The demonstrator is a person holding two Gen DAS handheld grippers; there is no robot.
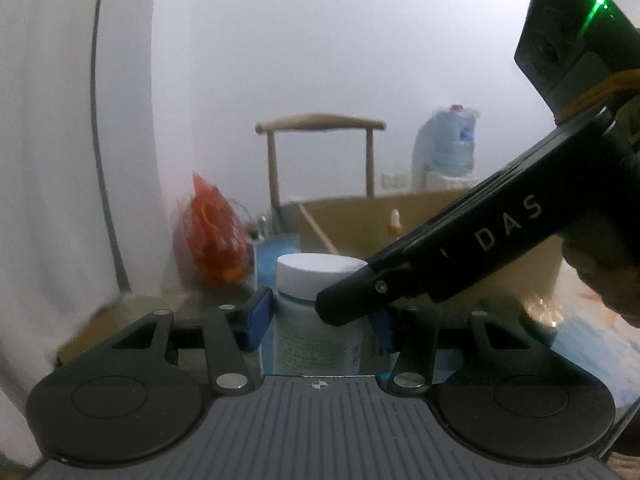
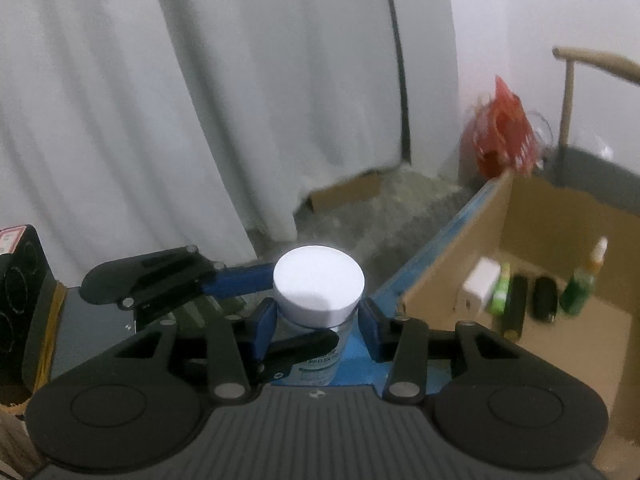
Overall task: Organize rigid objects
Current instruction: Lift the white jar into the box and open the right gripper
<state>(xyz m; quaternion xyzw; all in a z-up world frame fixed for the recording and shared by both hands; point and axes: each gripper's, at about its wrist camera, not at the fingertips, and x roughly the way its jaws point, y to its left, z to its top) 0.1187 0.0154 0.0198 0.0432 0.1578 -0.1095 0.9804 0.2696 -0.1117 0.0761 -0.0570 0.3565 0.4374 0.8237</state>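
A clear bottle with a white cap stands upright between my left gripper's blue pads, which press on its body. My right gripper reaches in from the right, one black finger crossing in front of the bottle. In the right wrist view, the right gripper has its blue pads tight against the bottle just under the cap. The left gripper's blue finger comes in from the left at the same bottle. An open cardboard box stands to the right.
The box holds a white block, a green tube, two black sticks and a green spray bottle. Beyond are a red bag, a wooden chair, a water jug and white curtains. A black device sits at the left.
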